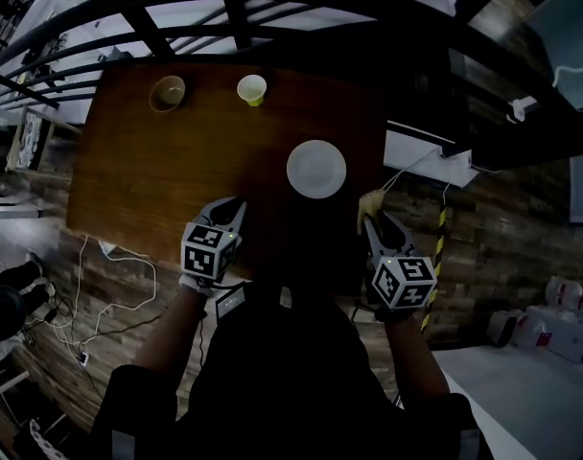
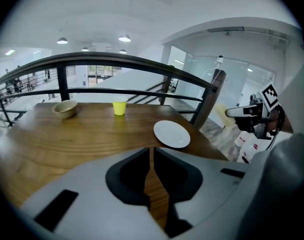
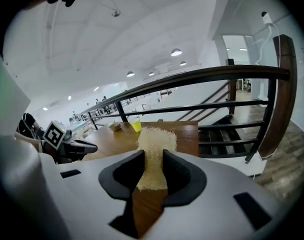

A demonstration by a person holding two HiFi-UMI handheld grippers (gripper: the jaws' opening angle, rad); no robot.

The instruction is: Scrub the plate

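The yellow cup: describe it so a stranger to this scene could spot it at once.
On the wooden table, look along the far edge by the black railing. The yellow cup stands there, right of the wide tan bowl and beyond the flat white plate; it alone is bright yellow.

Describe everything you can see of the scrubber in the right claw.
The scrubber is a pale yellow, coarse fibrous pad with a frayed top edge. The right claw is shut on its lower part, so the rest sticks out past the jaws. It is held at the right edge of the wooden table, apart from the white plate; only the claw touches it.
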